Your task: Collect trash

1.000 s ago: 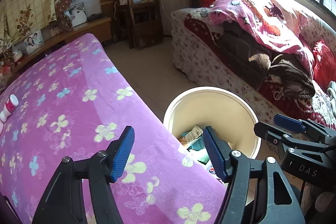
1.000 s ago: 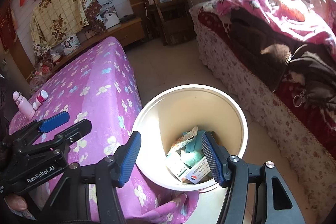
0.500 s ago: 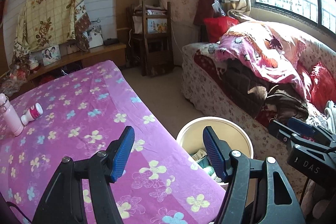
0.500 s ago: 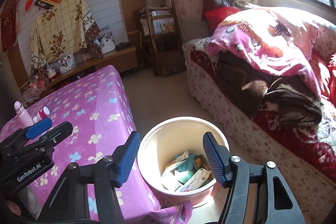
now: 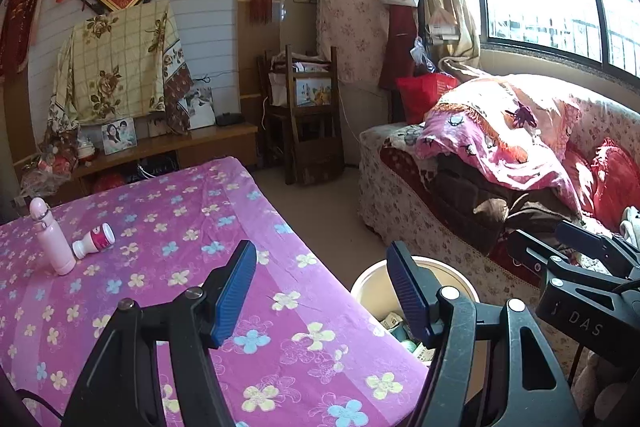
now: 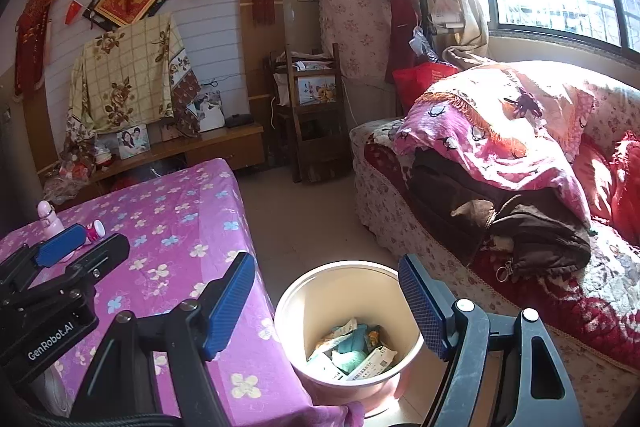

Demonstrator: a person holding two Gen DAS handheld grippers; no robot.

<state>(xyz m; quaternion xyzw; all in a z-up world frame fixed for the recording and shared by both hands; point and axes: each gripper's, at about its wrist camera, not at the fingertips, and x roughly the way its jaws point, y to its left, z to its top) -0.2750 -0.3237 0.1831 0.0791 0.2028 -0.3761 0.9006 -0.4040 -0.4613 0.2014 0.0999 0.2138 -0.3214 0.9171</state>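
Observation:
A cream bucket [image 6: 320, 291] stands on the floor beside the purple flowered table [image 6: 176, 211]; it holds wrappers and small boxes [image 6: 352, 351]. In the left wrist view the bucket [image 5: 372, 287] shows partly behind the table corner. My left gripper [image 5: 320, 291] is open and empty above the table's near corner. My right gripper [image 6: 326, 301] is open and empty, raised above the bucket. A pink bottle [image 5: 52, 239] stands on the table's far left, with a small white and pink bottle [image 5: 94, 241] lying beside it.
A sofa [image 6: 500, 187] with blankets and a dark bag runs along the right under the window. A wooden chair [image 5: 312, 131] and a low shelf [image 5: 160, 147] with photos stand at the back. Bare floor [image 6: 304, 219] lies between table and sofa.
Both grippers have risen and pulled back from the bucket; it now looks smaller and lower in both views. The bottles on the table have come into view. Both stay open.

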